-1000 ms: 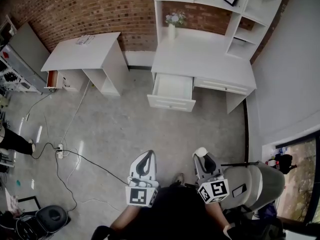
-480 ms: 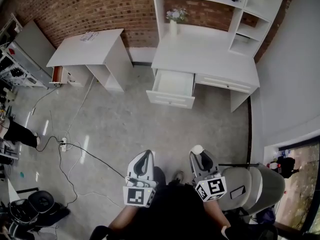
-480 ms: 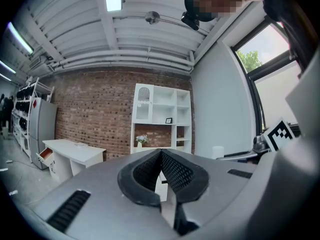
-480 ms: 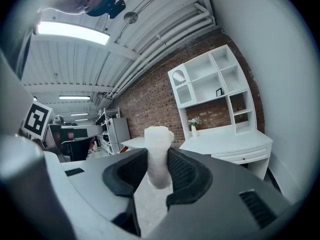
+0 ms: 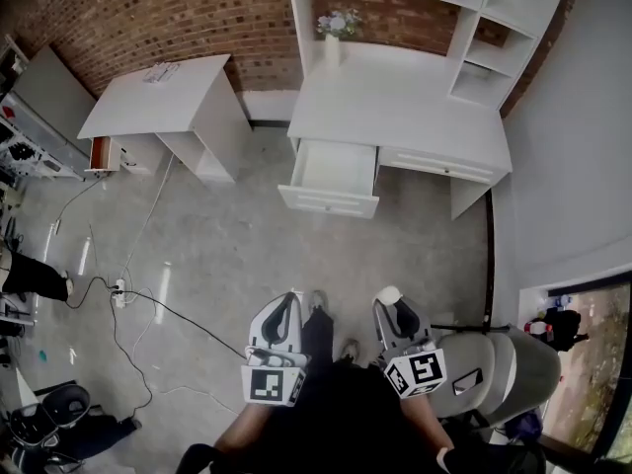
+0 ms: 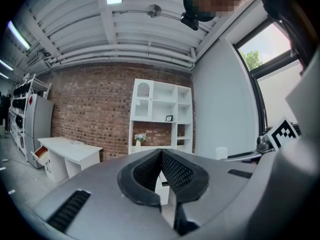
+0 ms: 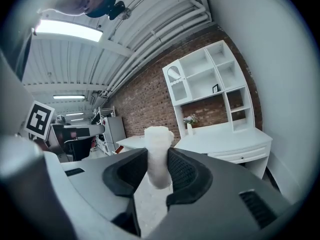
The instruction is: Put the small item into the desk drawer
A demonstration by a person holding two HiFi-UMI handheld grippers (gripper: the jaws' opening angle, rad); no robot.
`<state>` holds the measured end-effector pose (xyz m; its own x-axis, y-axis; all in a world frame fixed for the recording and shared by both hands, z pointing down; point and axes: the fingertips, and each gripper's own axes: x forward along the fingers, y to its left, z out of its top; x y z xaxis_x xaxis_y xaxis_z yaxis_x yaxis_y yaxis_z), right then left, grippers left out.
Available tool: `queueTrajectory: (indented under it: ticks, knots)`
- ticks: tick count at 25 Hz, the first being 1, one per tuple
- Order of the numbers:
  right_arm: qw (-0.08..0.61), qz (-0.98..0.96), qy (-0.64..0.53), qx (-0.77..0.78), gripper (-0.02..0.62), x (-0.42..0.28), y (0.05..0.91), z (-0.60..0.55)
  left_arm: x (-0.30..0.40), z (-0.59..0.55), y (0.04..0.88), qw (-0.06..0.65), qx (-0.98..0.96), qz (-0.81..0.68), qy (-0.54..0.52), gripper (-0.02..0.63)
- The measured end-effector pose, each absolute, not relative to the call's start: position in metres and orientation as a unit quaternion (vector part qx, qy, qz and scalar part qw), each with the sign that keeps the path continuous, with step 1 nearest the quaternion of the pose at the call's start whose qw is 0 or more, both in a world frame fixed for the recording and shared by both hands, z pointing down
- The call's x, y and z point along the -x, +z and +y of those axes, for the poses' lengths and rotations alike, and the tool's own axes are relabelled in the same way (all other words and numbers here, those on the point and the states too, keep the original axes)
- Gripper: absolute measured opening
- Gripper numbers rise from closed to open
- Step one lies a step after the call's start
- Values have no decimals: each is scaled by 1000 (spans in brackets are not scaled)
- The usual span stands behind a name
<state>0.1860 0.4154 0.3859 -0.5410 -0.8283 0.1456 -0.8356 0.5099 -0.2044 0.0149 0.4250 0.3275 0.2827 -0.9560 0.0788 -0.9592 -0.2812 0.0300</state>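
A white desk (image 5: 395,107) with a shelf unit stands against the brick wall, and its left drawer (image 5: 331,178) is pulled open and looks empty. Both grippers are low in the head view, well short of the desk, over the floor. My right gripper (image 5: 393,312) is shut on a small white cylindrical item (image 5: 389,295); in the right gripper view the item (image 7: 159,154) stands upright between the pads of the right gripper (image 7: 159,166). My left gripper (image 5: 284,314) is shut with nothing in it, its pads meeting at the tip of the left gripper (image 6: 161,155).
A second white table (image 5: 163,97) stands to the left of the desk. A cable and power strip (image 5: 118,294) lie on the concrete floor at left. A grey chair (image 5: 509,363) is close on my right. A flower vase (image 5: 333,36) sits on the desk.
The person has stepped toward the desk, and a leg and shoe now show between the grippers. Both grippers keep their pose, the right still gripping the white item.
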Motion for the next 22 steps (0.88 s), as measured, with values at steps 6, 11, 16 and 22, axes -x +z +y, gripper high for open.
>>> queueTrajectory:
  ticks: [6,11,16,22]
  knots:
    - [28,-859,121,-497,140,-171,385,354,3,351,335,45,-814,-579,18,24]
    - [34,-850,122,-512,140,-142,377,300,32,292,336,64,-822,-566,10,24]
    - [44,-842,129,-522,141,-122,377,262,49,253,340,79,-832,-549,6,25]
    - [58,-843,136,-518,140,-111,384,235,56,233,345,103,-830,-548,-5,24]
